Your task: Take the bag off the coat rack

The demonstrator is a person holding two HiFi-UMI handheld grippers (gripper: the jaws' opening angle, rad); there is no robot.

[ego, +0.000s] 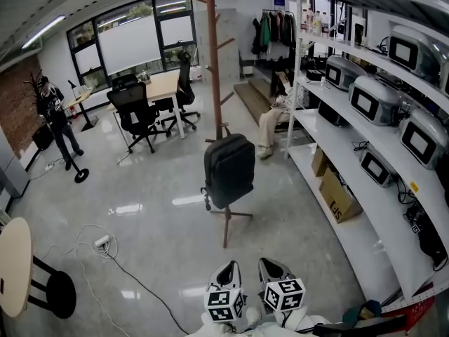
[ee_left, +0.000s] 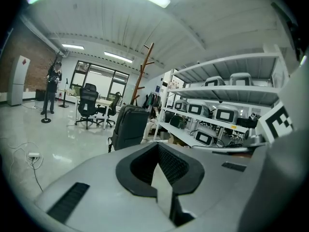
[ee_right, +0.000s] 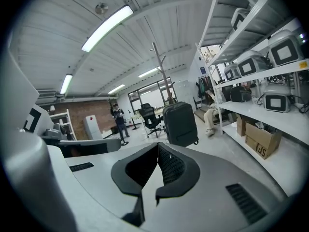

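Note:
A black backpack (ego: 229, 168) hangs low on a tall brown wooden coat rack (ego: 214, 62) in the middle of the glossy floor. My two grippers are at the bottom edge of the head view, well short of the bag. The left gripper (ego: 231, 265) and right gripper (ego: 267, 261) sit side by side, both pointing toward the rack. In the left gripper view the bag (ee_left: 129, 127) is ahead, slightly left of the shut jaws (ee_left: 157, 146). The right gripper view has the bag (ee_right: 180, 123) just right of its shut jaws (ee_right: 157, 146). Neither gripper holds anything.
White shelving (ego: 330, 142) with grey machines and a cardboard box (ego: 339, 196) runs along the right. A seated person (ego: 270, 128) is behind the rack. Office chairs (ego: 137, 114) and a standing person (ego: 56, 121) are far left. A power strip (ego: 102, 242) with cable and a round table (ego: 14, 265) lie near left.

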